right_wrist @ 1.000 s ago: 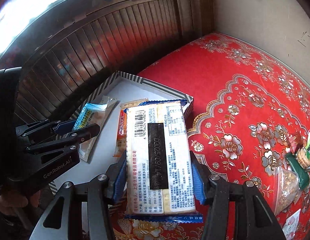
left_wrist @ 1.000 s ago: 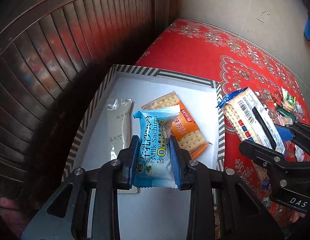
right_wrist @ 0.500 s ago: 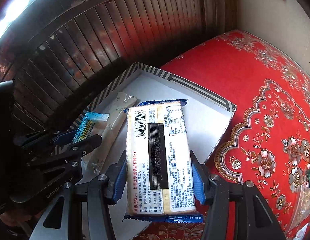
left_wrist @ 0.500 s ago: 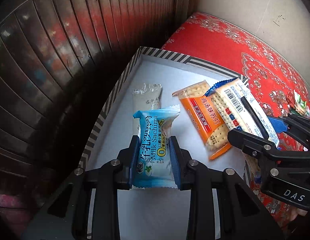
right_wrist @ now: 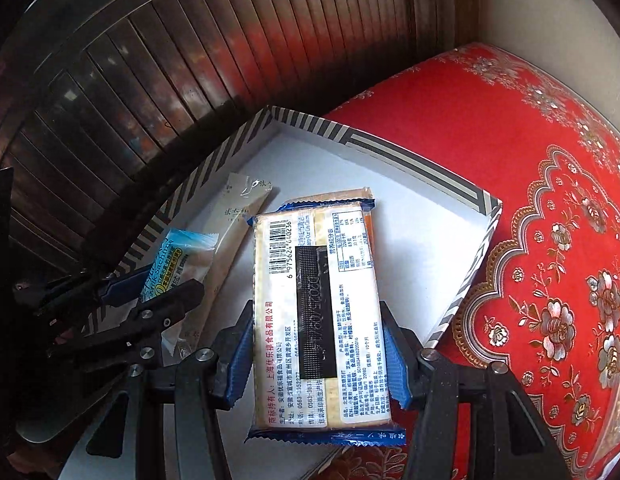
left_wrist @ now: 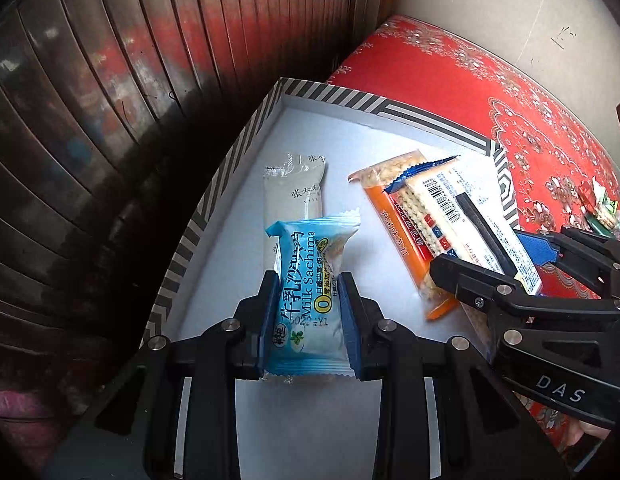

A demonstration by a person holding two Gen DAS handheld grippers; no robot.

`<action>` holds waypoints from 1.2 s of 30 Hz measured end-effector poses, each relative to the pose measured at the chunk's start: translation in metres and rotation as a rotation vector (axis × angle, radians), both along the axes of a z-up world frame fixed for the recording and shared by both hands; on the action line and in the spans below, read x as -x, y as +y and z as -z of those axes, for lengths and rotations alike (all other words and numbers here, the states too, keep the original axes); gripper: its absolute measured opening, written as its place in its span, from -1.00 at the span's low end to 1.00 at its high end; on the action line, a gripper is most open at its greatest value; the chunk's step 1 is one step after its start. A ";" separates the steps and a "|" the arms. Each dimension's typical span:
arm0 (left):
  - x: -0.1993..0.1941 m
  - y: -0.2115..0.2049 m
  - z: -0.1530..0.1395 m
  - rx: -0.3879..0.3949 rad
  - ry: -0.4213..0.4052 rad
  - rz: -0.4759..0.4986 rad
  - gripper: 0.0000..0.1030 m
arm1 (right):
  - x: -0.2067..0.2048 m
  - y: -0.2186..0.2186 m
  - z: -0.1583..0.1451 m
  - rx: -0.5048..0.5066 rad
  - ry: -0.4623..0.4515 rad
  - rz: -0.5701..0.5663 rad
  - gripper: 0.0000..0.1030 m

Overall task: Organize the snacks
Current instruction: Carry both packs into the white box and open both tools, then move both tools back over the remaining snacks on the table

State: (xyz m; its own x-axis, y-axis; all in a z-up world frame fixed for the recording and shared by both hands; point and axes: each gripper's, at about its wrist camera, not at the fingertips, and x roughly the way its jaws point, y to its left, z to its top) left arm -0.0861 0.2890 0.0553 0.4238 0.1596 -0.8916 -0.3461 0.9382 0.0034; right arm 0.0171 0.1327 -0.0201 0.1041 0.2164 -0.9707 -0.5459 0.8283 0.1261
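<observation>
Left gripper [left_wrist: 308, 312]: jaws clamped on the blue sachima pack [left_wrist: 308, 288], held above the near floor of the striped box [left_wrist: 246, 140]. Right gripper [right_wrist: 318, 354]: jaws clamped on the long cracker pack [right_wrist: 316, 312], over the box's middle, at 3 o'clock of the left one. Probably the placing step: next, lower each and part the jaws, sachima at 5 o'clock of the white sachet [left_wrist: 296, 194], crackers beside or onto the orange pack [left_wrist: 394, 216]. Hard to tell: whether either pack touches down. Loose snacks [left_wrist: 602, 210] on the red cloth [right_wrist: 510, 128] cut off at the edge.
</observation>
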 end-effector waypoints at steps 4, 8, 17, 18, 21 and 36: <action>-0.001 -0.001 0.004 0.001 0.010 -0.002 -0.44 | 0.000 0.002 0.003 0.005 0.001 0.005 0.04; -0.003 0.000 0.006 -0.002 0.016 -0.020 -0.44 | 0.002 0.003 0.004 0.005 0.002 0.013 0.04; -0.002 0.006 0.011 0.025 0.050 -0.045 -0.39 | 0.004 -0.005 -0.007 -0.059 0.041 0.056 0.12; -0.001 0.005 0.009 0.018 0.047 -0.044 -0.39 | 0.005 -0.007 -0.010 -0.061 0.036 0.056 0.13; 0.004 0.002 0.001 -0.008 0.023 -0.048 -0.39 | 0.007 -0.014 -0.018 -0.087 0.031 0.071 0.15; -0.020 -0.062 -0.029 -0.032 -0.053 0.057 -0.39 | 0.016 -0.084 -0.068 -0.030 -0.159 0.190 0.31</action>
